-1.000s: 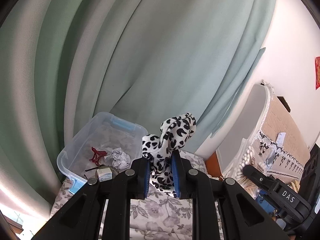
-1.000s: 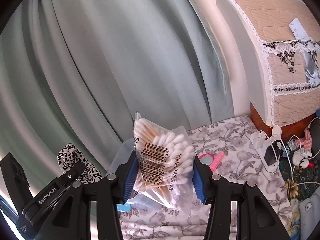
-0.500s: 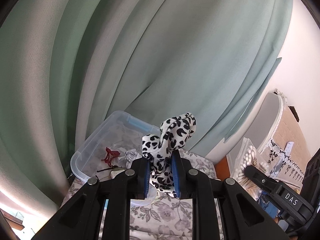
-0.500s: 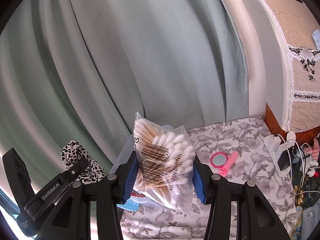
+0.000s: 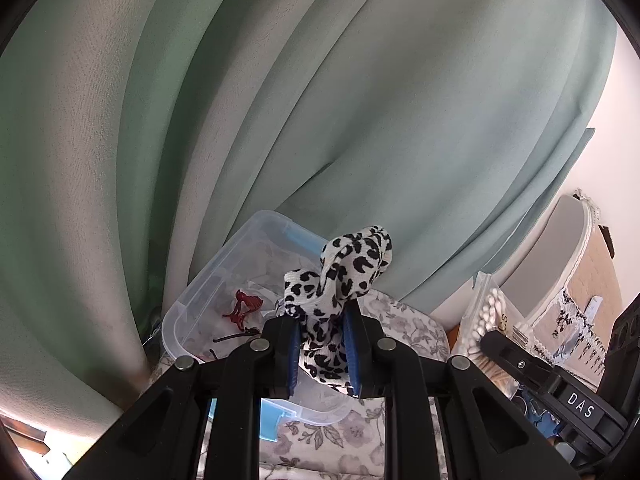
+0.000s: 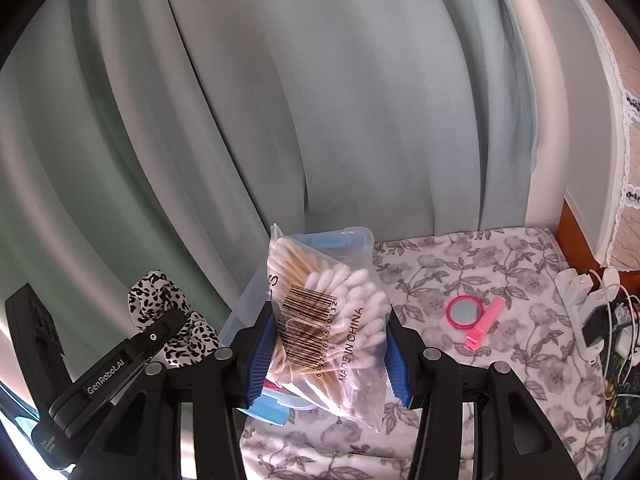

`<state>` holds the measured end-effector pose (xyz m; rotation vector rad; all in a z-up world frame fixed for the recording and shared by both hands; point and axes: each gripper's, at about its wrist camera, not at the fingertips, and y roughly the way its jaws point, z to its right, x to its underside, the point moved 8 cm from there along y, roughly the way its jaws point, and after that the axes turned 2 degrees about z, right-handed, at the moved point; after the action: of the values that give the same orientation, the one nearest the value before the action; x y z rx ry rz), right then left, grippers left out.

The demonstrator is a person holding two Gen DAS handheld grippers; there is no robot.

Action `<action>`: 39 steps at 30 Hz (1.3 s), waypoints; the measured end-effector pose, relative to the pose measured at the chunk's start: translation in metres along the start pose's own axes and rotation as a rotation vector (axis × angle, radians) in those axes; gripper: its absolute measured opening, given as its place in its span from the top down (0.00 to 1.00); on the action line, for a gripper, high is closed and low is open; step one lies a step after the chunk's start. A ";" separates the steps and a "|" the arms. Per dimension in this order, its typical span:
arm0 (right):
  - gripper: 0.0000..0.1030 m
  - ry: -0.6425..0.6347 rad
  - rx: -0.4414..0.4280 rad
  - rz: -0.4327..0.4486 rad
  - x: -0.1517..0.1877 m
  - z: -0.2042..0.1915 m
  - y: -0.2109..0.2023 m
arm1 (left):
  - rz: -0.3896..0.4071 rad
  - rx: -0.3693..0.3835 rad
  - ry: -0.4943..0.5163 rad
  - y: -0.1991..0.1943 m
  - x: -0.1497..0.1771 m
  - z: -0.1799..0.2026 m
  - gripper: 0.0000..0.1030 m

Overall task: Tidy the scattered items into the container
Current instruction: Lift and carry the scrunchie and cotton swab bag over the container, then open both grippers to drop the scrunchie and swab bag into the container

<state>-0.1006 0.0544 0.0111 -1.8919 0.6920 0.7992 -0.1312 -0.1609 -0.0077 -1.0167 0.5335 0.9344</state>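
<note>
Both claws point forward and down over the clear container [image 5: 208, 300]. The left claw [image 5: 322, 354] pinches a leopard-print cloth [image 5: 344, 276]; the right claw [image 6: 328, 356] pinches a cotton swab bag [image 6: 324, 312], printed "MADE IN CHINA", its barcode digits perhaps too small to read.

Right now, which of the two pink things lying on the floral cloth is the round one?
The small pink-rimmed mirror: it is a flat disc with a reflective centre, while the pink clip touching it is a straight bar.

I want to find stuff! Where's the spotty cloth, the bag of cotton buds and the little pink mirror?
spotty cloth [image 5: 343, 276], left wrist view, on its knotted top.
bag of cotton buds [image 6: 328, 320], right wrist view, on the barcode.
little pink mirror [image 6: 464, 312], right wrist view, on the round glass.
</note>
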 end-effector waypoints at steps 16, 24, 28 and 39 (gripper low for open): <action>0.49 -0.077 -0.027 -0.110 0.020 -0.034 0.064 | -0.052 -0.047 -0.061 0.028 0.005 -0.040 0.81; 0.49 -0.089 -0.022 -0.163 0.030 -0.036 0.096 | -0.074 -0.057 -0.065 0.039 0.009 -0.053 0.81; 0.49 -0.091 -0.018 -0.187 0.035 -0.036 0.110 | -0.084 -0.062 -0.063 0.044 0.011 -0.054 0.81; 0.47 -0.094 -0.007 -0.222 0.042 -0.038 0.133 | -0.115 -0.083 -0.070 0.056 0.020 -0.058 0.80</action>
<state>-0.1637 -0.0395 -0.0796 -1.8852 0.4132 0.7429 -0.1668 -0.1933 -0.0759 -1.0739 0.3769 0.8922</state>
